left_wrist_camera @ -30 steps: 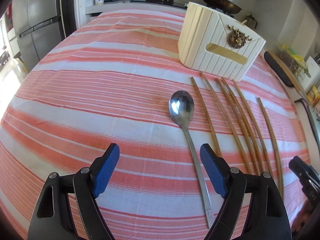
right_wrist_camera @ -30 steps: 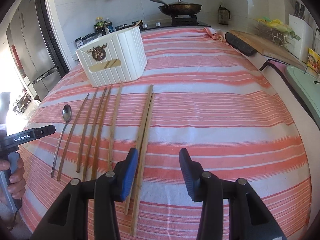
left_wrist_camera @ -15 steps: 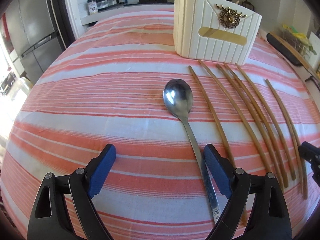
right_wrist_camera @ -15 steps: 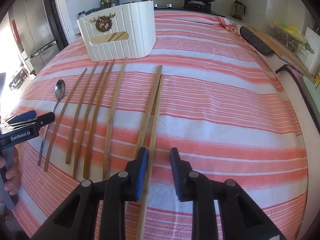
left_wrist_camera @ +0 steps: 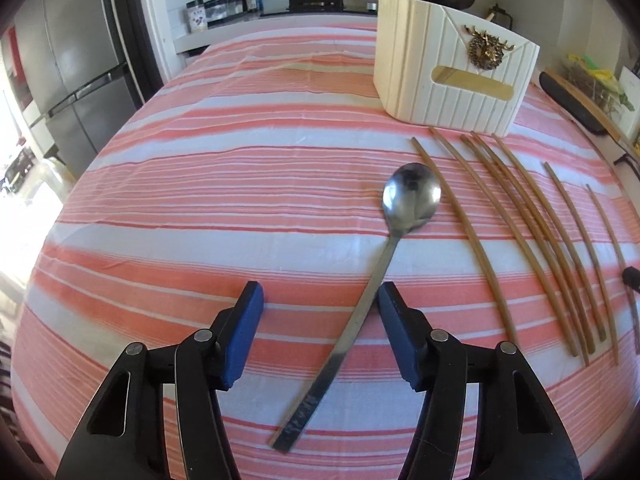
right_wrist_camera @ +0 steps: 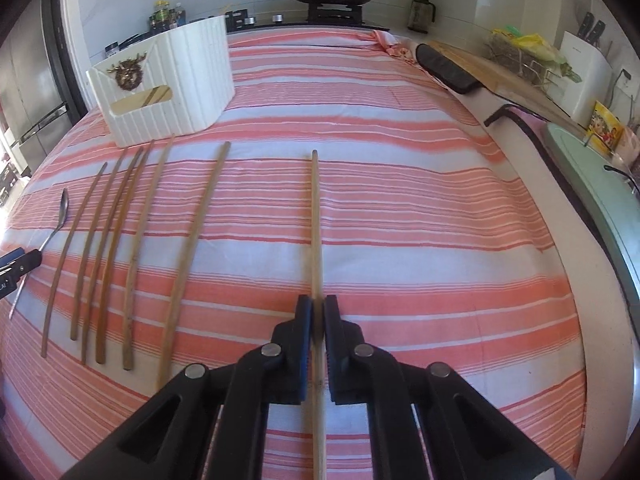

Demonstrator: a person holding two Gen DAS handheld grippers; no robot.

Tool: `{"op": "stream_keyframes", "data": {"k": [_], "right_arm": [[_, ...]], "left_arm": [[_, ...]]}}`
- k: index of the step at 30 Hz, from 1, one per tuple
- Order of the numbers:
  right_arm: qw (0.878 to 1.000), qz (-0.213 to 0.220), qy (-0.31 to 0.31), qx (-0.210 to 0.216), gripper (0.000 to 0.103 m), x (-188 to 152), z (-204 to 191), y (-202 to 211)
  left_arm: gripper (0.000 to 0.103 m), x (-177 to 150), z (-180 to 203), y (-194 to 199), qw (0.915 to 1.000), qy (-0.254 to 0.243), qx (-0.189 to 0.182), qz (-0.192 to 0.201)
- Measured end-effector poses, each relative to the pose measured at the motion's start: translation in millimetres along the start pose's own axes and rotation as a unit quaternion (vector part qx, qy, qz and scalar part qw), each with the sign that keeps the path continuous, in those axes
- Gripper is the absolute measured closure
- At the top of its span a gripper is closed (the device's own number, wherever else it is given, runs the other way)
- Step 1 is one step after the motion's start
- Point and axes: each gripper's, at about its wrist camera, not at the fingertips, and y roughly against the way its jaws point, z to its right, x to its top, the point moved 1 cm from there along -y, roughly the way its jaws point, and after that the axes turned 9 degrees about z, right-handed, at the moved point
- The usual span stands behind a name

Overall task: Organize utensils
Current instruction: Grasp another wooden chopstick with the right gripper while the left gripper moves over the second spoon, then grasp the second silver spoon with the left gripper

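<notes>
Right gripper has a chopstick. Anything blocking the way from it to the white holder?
Nothing visible. The right gripper is shut on the chopstick, and the white holder stands ahead to its left. Between them only five more chopsticks lie flat on the striped cloth, low enough to pass over.

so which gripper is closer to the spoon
Left. The left gripper has its open jaws either side of the spoon handle; the right gripper is far off, shut on a chopstick.

I see the utensil box [right_wrist_camera: 164, 88] standing on the tablecloth [right_wrist_camera: 400, 200]. In front of it lie chopsticks [right_wrist_camera: 136, 248] side by side; the spoon [left_wrist_camera: 400, 216] lies left of them. One chopstick [right_wrist_camera: 316, 220] lies well right of the box.
</notes>
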Motion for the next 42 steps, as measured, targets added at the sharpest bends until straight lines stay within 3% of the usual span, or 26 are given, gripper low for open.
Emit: {"op": "stream_keyframes", "data": {"k": [4,6,8,10,14,17,24,42], "right_arm": [[1.0,-0.003,-0.001,-0.005,0.096,-3,13,2],[1.0,-0.002,0.003,-0.003,0.093,-4,15,3],[1.0,0.002,0.006,0.001,0.067,-5,15,4],[1.0,0.007,0.005,0.011,0.054,-8,16,4],[0.999,0.022,0.008,0.024,0.05,-11,19,3],[0.999,0.026,0.014,0.031,0.046,-10,20,1],[0.999,0.03,0.018,0.037,0.044,-9,21,-2],[0.999,0.029,0.019,0.035,0.044,-9,21,-2]], "left_arm": [[0.039,0,-12,-2,0.9999,-0.002,-0.015,-0.006],[0.029,0,-12,-3,0.9992,-0.019,-0.034,-0.012],[0.017,-1,-9,-4,0.9969,-0.045,-0.061,-0.021],[0.013,-3,-5,-4,0.9935,-0.078,-0.08,-0.022],[0.006,-4,-1,-4,0.9895,-0.112,-0.089,-0.016],[0.0,-2,-6,-10,0.9894,-0.108,-0.095,-0.018],[0.0,0,-8,-13,0.9878,-0.111,-0.108,-0.015],[0.0,-3,-9,-9,0.9894,-0.108,-0.096,-0.013]]}}
